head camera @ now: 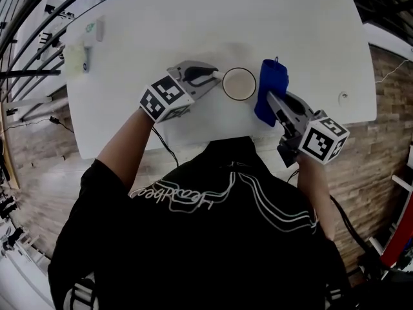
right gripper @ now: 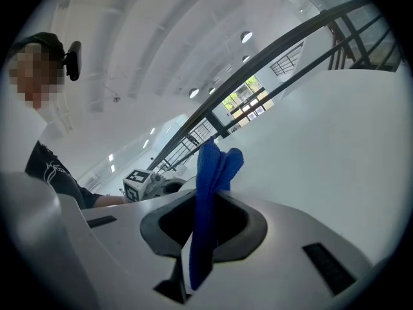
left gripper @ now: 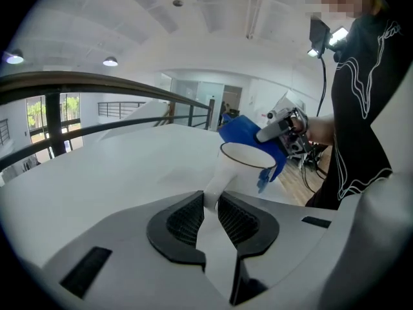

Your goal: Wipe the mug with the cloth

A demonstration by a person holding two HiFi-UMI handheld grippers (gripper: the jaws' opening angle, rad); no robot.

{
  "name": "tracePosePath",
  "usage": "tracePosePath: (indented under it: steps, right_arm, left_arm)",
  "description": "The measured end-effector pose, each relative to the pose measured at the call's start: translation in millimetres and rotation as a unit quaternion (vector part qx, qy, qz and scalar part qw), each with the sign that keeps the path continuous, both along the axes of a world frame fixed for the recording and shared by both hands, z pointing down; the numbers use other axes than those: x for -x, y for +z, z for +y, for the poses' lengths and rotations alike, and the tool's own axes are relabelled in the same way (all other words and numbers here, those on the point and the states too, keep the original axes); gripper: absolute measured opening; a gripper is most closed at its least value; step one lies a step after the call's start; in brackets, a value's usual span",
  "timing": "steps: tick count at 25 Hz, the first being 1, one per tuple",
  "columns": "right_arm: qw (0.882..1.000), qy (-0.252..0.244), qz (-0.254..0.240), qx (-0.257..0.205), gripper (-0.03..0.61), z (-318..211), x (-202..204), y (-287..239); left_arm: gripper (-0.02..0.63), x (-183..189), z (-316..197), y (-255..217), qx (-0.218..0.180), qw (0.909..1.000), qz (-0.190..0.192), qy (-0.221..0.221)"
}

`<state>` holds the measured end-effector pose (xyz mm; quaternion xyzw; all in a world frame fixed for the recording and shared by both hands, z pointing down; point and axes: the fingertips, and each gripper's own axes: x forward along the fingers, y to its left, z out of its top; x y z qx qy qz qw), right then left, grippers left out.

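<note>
Left gripper (head camera: 215,76) clamped on the handle (left gripper: 216,189), holding the mug (head camera: 239,84) upright. Right gripper (head camera: 276,101) pinches the blue cloth (head camera: 271,86), right against the mug's right wall, opposite the handle, so the right hand is nearer and the wipe should run round that wall

Mug (head camera: 239,84) handle hidden between fingers (head camera: 204,79) of left gripper (head camera: 217,77) in head view; right wall covered by cloth (head camera: 271,90). Far-left counter (head camera: 193,18) items (head camera: 84,51) too small to identify.
</note>
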<state>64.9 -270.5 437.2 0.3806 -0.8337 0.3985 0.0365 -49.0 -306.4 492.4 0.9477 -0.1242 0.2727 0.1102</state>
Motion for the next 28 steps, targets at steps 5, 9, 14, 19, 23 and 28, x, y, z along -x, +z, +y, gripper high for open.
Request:
tracePosePath:
  steps: [5, 9, 14, 19, 23, 28]
  right_arm:
    - [0.999, 0.022, -0.032, -0.004, 0.048, 0.8, -2.5, -11.5]
    - [0.998, 0.034, -0.058, -0.001, 0.048, 4.1, -3.4, -14.6]
    - [0.997, 0.031, -0.066, 0.000, 0.048, 11.9, 4.4, -14.7]
    - [0.997, 0.034, -0.070, 0.014, 0.048, 11.1, 6.4, -10.9]
    - [0.997, 0.032, -0.064, 0.021, 0.048, 13.3, 15.4, -0.4]
    - [0.996, 0.042, -0.069, 0.040, 0.048, 16.8, 17.3, 14.5]
  left_arm:
    - [0.074, 6.4, 12.6, 0.3, 0.002, 0.9999, -0.001, -0.010]
    - [0.074, 7.4, 24.9, 0.4, -0.005, 0.9999, -0.011, -0.004]
    - [0.074, 7.8, 42.9, 0.5, -0.012, 0.9995, -0.025, 0.015]
    - [0.078, 4.3, 53.0, -0.1, -0.008, 0.9996, -0.022, 0.018]
    - [0.080, 9.3, 57.5, 0.7, -0.008, 0.9998, -0.011, 0.014]
    - [0.080, 9.1, 63.2, 0.7, -0.016, 0.9997, -0.007, 0.018]
